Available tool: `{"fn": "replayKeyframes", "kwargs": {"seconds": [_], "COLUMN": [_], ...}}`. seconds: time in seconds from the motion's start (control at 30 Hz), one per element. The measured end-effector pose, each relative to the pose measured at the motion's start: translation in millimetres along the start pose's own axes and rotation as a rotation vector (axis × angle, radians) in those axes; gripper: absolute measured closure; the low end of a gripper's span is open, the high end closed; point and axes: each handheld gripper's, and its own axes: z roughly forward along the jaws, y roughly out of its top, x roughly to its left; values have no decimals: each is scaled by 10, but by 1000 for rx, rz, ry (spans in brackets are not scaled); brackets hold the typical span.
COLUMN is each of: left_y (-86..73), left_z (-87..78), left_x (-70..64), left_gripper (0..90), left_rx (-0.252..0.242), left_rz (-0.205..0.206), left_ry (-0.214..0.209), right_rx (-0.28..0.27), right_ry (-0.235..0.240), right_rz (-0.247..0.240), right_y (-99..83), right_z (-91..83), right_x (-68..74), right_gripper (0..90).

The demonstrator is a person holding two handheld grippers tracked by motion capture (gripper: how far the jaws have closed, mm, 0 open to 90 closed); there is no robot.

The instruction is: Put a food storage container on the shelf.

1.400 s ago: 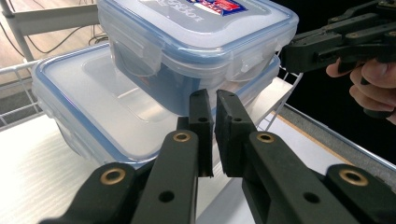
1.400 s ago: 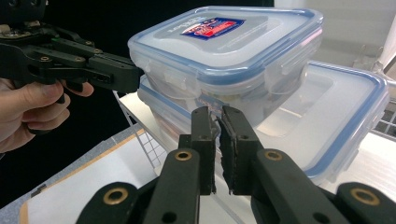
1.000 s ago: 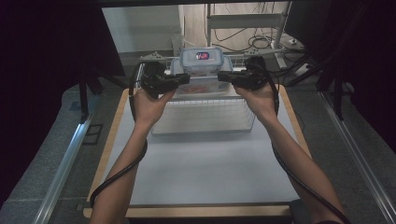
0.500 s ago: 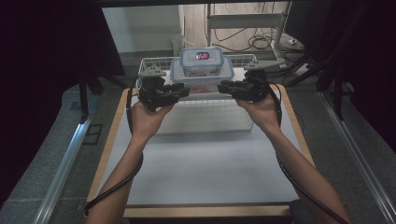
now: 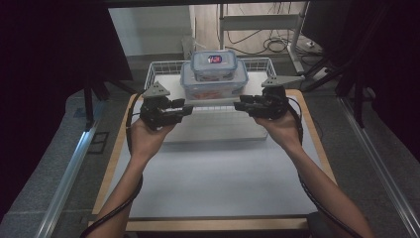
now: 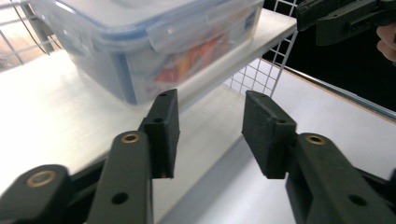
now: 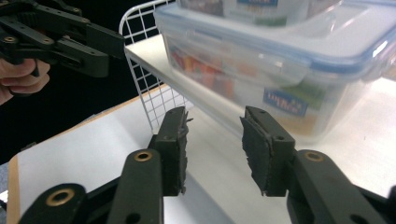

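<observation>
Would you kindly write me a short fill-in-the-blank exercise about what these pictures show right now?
1. The small container sits on the lid of the ____ container.
2. Both containers stand on a white shelf with a ____ rim.
3. The left hand-held gripper has its jaws ____.
4. The right hand-held gripper holds ____ between its jaws.

Missing words: large; wire; open; nothing

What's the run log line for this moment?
left gripper: open | right gripper: open | stacked containers: on wire basket shelf, ungripped

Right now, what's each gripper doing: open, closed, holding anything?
Left gripper: jaws open, holding nothing.
Right gripper: jaws open, holding nothing.
</observation>
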Motion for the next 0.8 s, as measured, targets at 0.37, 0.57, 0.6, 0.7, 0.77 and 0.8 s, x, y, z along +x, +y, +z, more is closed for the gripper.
{"fn": "replayKeyframes", "kwargs": {"seconds": [0.37, 0.57, 0.6, 0.7, 0.77, 0.8], "left_y": [-337, -564, -602, -731, -789, -814], "left_z": [-2, 42, 50, 68, 69, 67], "left_x": [-103, -198, -218, -287, -324, -339], "left_gripper": [365, 309, 296, 241, 206, 188], "left_rx": [6, 17, 22, 34, 40, 39], "left_rz": [-19, -39, -45, -52, -52, -49], "left_ry": [-14, -33, -33, -28, -21, -20], "right_rx": [62, 91, 93, 107, 115, 122], "right_ry": [-14, -8, -10, -18, -26, -35], "right_rz": [-43, -68, -70, -80, -87, -88], "right_y": [-260, -456, -481, -586, -642, -682], "right_z": [-41, -52, -55, -61, -66, -77], "right_x": [103, 206, 218, 265, 292, 315], "right_gripper": [434, 362, 351, 298, 263, 244]}}
